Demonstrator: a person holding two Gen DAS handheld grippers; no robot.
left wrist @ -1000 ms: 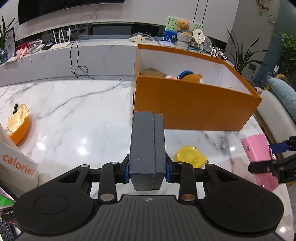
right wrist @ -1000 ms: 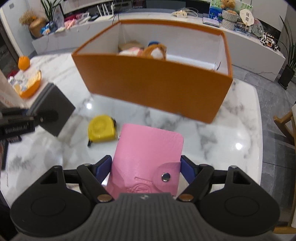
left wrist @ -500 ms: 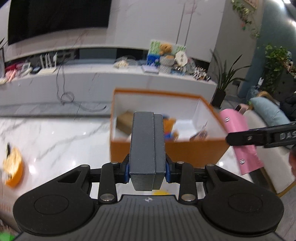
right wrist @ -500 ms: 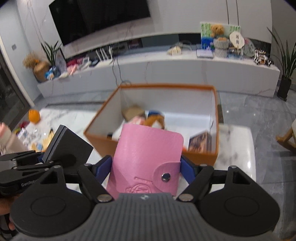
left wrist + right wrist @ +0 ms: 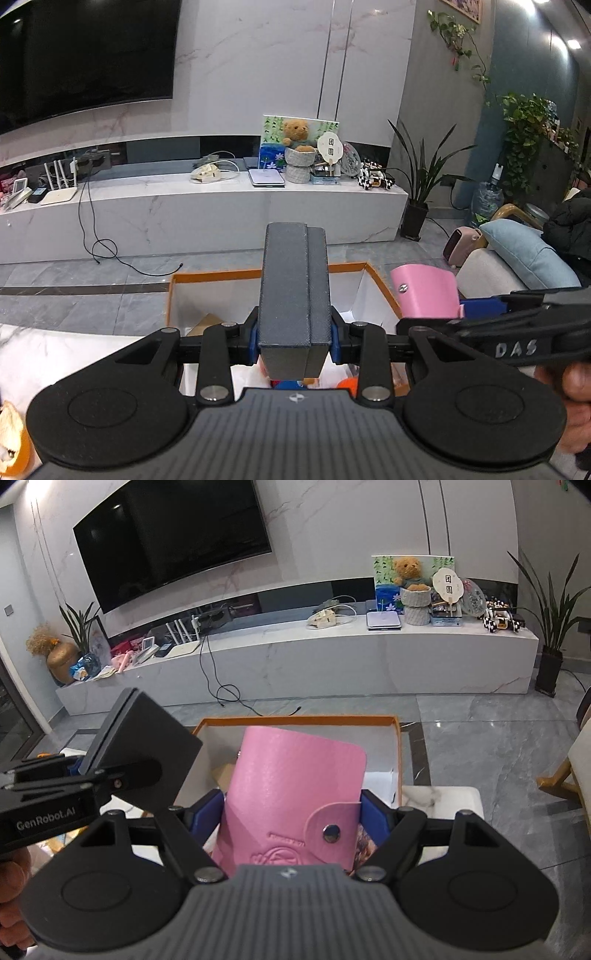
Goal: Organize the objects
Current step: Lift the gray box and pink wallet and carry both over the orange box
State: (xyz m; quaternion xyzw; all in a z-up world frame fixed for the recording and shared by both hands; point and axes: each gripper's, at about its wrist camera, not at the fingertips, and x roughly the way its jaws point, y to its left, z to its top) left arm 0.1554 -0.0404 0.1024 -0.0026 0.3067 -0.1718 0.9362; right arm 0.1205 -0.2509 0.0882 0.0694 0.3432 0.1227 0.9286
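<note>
- Left gripper [image 5: 294,338] clamps a grey case [image 5: 293,295] above the orange box [image 5: 258,275].
- Right gripper [image 5: 291,812] clamps a pink wallet [image 5: 295,797] over the same box.

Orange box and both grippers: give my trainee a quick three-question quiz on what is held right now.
1. True or false: the left gripper is shut on the grey case.
2. What does the right gripper hold? A) yellow tape measure B) pink wallet C) teddy bear
3. Which container sits below both held items?

Key: 1 true. 2 B. 3 the orange box, already holding some items.
</note>
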